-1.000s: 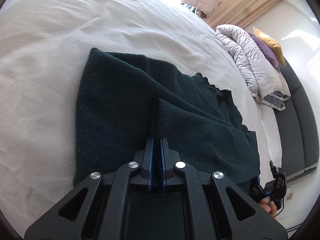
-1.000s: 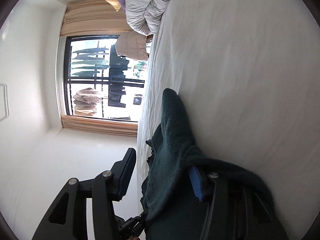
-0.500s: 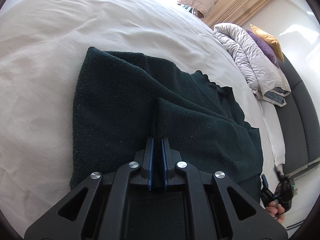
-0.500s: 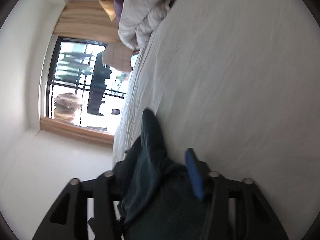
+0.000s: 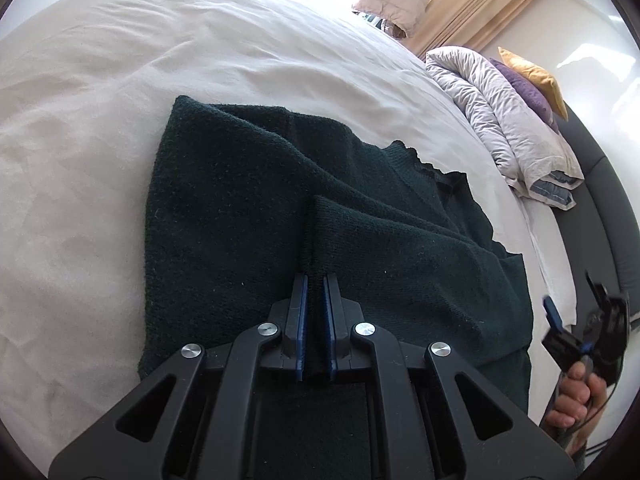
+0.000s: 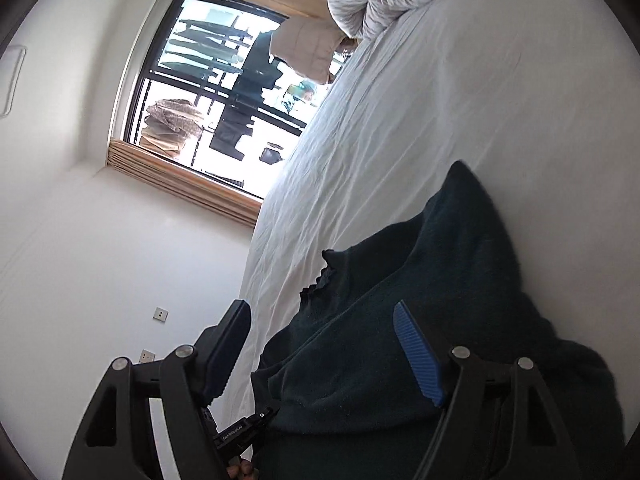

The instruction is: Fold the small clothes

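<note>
The dark green sweater (image 5: 248, 208) lay on the white bed (image 5: 100, 128), partly folded, with one flap laid over its middle. The left gripper (image 5: 315, 292) was pressed together on a ridge of the sweater's cloth, and it had held that same pinch for the whole last second. The sweater under it looked about the same as before.

The change was on the other side. A second ago the right gripper (image 6: 324, 344) had the sweater bunched up against its blue pad (image 6: 418, 354). Half a second ago the cloth sat right between its two fingers. Now its fingers were spread wide, and the sweater (image 6: 400, 340) lay loose behind them, not squeezed by anything. In the left camera, the right gripper (image 5: 576, 332) was off past the sweater's edge, held up by the person's hand (image 5: 572, 396). A moment before it was lower and closer to the corner of that picture.

So it looks like the right side had let go of its part, and that fold was probably laid down. Only the left side was holding on now. The sweater was not a neat little bundle yet, so more folding was likely needed. A gray blanket (image 5: 512, 120) and pillows (image 5: 532, 80) sat well apart at the head of the bed.
</note>
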